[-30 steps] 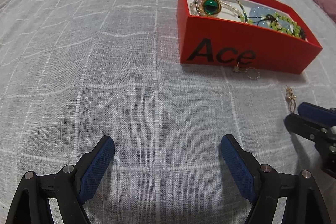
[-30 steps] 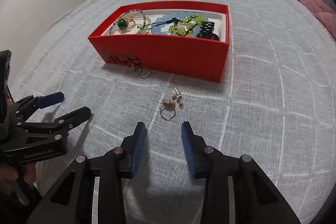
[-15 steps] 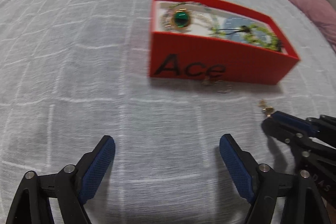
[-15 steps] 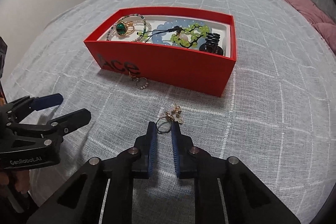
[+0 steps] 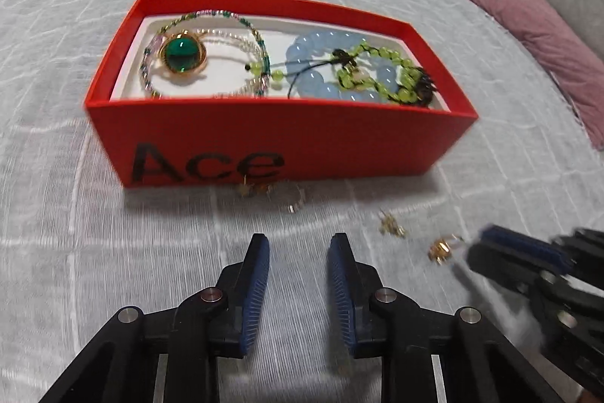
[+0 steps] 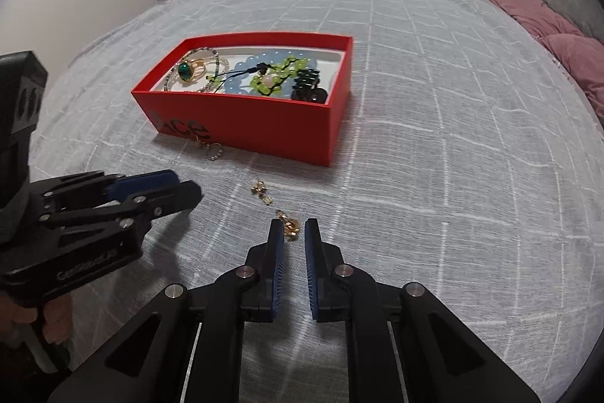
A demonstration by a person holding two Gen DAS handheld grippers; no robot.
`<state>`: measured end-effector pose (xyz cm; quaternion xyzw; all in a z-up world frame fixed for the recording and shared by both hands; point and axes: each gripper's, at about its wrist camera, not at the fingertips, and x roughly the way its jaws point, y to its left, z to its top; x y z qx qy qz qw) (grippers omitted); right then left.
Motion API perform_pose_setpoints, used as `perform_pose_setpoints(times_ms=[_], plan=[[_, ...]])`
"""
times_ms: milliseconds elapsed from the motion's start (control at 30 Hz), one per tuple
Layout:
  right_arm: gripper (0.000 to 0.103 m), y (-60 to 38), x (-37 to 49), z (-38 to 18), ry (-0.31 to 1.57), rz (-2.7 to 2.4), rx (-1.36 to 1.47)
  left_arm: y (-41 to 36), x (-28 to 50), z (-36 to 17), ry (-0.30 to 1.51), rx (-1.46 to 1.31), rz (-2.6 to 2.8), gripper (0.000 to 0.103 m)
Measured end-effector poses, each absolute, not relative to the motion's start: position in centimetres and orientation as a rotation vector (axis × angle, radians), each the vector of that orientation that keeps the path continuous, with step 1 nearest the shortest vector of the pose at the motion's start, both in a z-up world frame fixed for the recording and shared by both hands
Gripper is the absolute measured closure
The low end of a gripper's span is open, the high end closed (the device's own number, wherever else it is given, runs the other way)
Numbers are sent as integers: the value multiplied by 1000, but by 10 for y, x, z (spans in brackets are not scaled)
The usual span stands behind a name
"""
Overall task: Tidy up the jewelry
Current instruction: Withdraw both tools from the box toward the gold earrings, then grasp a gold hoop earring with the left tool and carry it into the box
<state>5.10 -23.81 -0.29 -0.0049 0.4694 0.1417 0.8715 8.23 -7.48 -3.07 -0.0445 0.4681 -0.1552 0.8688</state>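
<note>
Most pieces already lie in the red box (image 6: 241, 123) beyond both tools, on the bed (image 6: 453, 176). The right tool (image 6: 294, 233), narrowed to a slim gap, brackets a gold earring (image 6: 290, 227) at its tips without clearly pinching it. The left tool (image 5: 298, 244) hangs half-spread and empty; a second earring (image 6: 261, 193) and a small pearl hoop (image 6: 211, 150) by the box wall remain out.

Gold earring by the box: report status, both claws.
Right claw nearly closed around gold earring, grip unconfirmed. Left claw open, empty, facing red box. Two more pieces loose on the bedspread, nothing blocking.
</note>
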Motion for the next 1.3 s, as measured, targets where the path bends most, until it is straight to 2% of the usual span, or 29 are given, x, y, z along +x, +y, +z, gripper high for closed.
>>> perform_pose_setpoints(times_ms=[400,500,567,733,900,1100,1300], plan=[[91,-263,44,0,987,314,21,-102,108,-34,933,-48,-274,75],[91,-265,45,-1,993,316,37,-107,109,-34,931,-20,-265,79],[91,-265,47,-1,994,314,45,-109,109,-33,928,1,-258,87],[90,-265,51,-3,999,316,61,-108,104,-31,928,26,-265,88],[71,-257,56,-10,1027,348,53,-107,94,-28,924,47,-273,88],[65,-241,60,-15,1024,354,-5,-99,88,-26,934,42,-273,88],[66,-218,62,-21,1012,335,-118,-91,85,-27,942,34,-271,88]])
